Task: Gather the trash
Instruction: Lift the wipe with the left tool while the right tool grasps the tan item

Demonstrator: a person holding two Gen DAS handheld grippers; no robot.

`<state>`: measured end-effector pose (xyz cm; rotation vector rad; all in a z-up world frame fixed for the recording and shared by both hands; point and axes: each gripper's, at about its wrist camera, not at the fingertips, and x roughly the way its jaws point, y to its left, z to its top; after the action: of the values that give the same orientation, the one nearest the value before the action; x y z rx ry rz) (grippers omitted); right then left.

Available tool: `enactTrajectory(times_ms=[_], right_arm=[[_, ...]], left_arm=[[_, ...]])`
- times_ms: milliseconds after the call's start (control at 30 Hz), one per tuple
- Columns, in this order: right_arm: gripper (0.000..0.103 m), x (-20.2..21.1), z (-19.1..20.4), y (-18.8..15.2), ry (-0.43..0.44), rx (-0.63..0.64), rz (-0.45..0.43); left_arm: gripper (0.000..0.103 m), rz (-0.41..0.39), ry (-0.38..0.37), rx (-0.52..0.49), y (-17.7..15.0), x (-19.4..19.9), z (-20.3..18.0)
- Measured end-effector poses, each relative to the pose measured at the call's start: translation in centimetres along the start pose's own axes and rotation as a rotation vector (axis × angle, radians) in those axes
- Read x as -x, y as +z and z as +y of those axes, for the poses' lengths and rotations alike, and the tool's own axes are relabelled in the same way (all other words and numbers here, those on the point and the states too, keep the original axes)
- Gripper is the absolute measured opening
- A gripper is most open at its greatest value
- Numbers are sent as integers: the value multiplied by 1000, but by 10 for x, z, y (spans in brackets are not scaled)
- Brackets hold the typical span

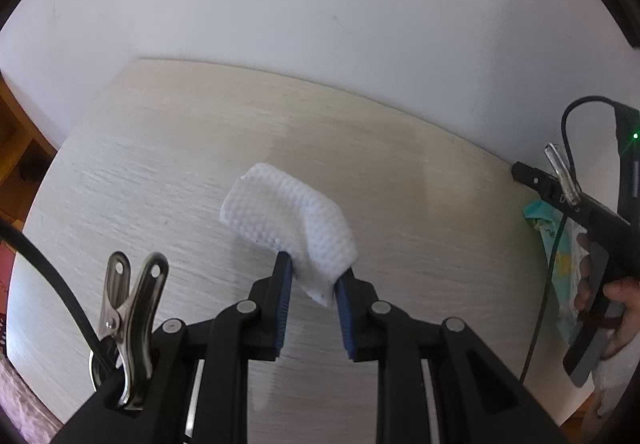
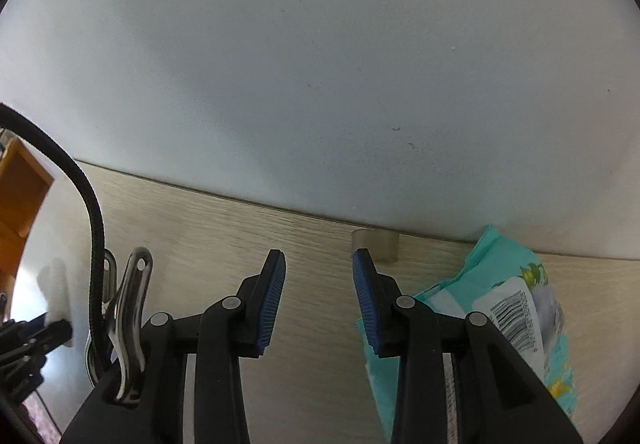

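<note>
The left gripper pinches the crumpled white textured paper towel clear above the pale wood-grain table, presumably carrying it off as trash, while the right gripper, part-open and empty, hovers beside the mint-green plastic wrapper.

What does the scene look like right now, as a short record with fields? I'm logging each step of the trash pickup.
left tool: shut on the white wipe, held above the table
right tool: open, nothing between its pads
packet: teal, with a barcode label, lying on the table beside the right tool's right finger
small clear cup: on the table against the wall
</note>
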<state>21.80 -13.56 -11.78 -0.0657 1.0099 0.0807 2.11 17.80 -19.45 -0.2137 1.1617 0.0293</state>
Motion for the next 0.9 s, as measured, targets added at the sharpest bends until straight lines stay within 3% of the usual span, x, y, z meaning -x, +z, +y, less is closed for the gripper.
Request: enactTrajectory(times_ms=[333,500,733,900], right_arm=[[36,-26,-15,7,-34,-25,51],[36,-35,-10,16,-71,-11,42],[36,-35,4,21,-136,7,35],[36,-41,2,31,-102,-24,49]], left_arm=[[22,6,-16,-1,8,-7,24],[22,15,-16,-13,17,6,0],[22,23,-25,-15,17,0,-5],[22,22,-26,-11,14,-6,-8]])
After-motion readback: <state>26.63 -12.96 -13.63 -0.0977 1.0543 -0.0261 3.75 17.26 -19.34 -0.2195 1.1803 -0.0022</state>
